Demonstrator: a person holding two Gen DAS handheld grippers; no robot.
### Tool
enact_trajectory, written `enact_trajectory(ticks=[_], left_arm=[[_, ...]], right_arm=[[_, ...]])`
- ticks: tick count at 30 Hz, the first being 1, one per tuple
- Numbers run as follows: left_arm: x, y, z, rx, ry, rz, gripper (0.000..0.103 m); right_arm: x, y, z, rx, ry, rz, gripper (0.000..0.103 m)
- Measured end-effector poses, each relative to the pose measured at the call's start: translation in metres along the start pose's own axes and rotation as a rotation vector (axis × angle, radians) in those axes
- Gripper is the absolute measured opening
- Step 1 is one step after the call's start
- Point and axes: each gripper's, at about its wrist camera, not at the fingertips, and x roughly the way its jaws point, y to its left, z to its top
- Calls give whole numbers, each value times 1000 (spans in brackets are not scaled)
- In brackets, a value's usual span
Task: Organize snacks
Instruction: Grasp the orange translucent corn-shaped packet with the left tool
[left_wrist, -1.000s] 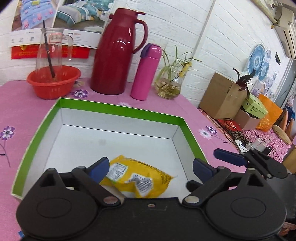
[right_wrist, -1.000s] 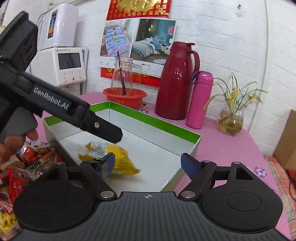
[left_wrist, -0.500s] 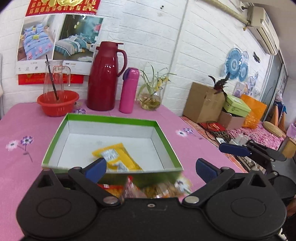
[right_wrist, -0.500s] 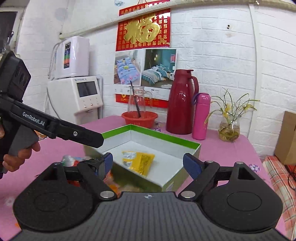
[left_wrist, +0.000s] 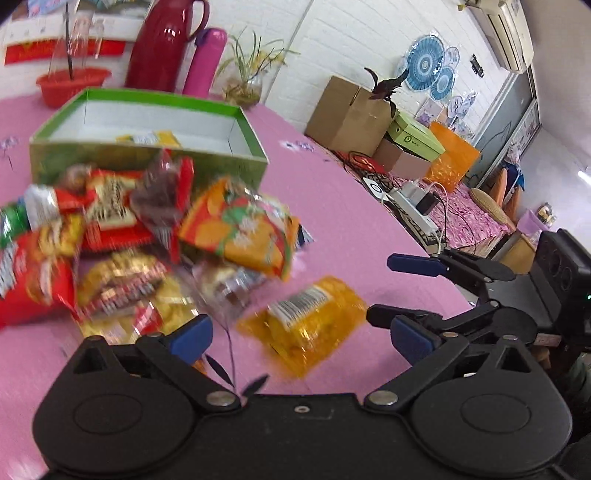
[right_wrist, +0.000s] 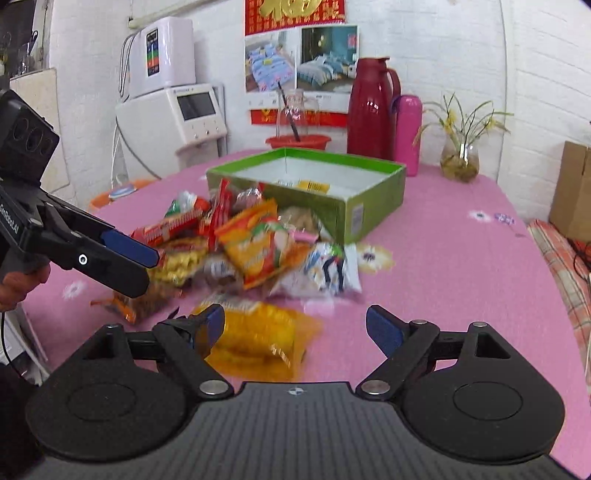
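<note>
My left gripper (left_wrist: 299, 332) hangs with its jaws spread wide and nothing between them, low over the pink flower-print desk (left_wrist: 351, 206). My right gripper (right_wrist: 295, 326) is just as wide apart and empty. Lying flat on the desk between the pile and me is the crinkly translucent orange-yellow snack packet with a white barcode label (left_wrist: 306, 321); in the right wrist view the same packet (right_wrist: 258, 339) sits just ahead of my left-hand pad, apart from the heap.

I judge that packet to be the one to take next, since it lies alone and nearest. To do it well I would bring one gripper down so its pads straddle the packet across its short side, close on the puffed middle rather than the thin sealed edge, and squeeze only enough to hold: the film looks slick and the contents brittle. Then I would lift it clear of the heap before carrying it to the box.

The open green cardboard box with a white inside (right_wrist: 369, 192) stands beyond the heap, touching it, with one yellow packet (right_wrist: 314, 185) already inside. The heap of red, orange and yellow snack bags (left_wrist: 129, 229) lies jumbled against the box's near wall; blur hides their print.
</note>
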Motion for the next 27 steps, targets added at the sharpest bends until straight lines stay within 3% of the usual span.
enact_trajectory(ticks=[5,9,13,19,20,23,25,26,27], left_arm=[[12,4,-5,-88,-4,-17,103],[20,1,-3,-91,-11,-1,103],[29,0,-3,-92,25,-24,69],[43,7,-2,-117,55,-4,67],[44,10,-2,-127,58,0,61],[45,17,0,-141,57,0,46],[46,19,0,-131,54,1,28],[46,19,1,-123,52,5,14],[46,19,0,-116,50,9,9]], right_arm=[[9,3,-12,-2,47,36,103],[11,5,-12,-19,40,80,103],[15,3,-10,-21,45,102,103],[21,-6,-11,-12,62,121,103],[23,-7,-11,-9,63,129,102],[28,-9,-11,0,69,150,91],[31,-12,-11,9,73,157,81],[31,-13,-11,19,75,163,76],[31,-14,-10,31,77,163,70]])
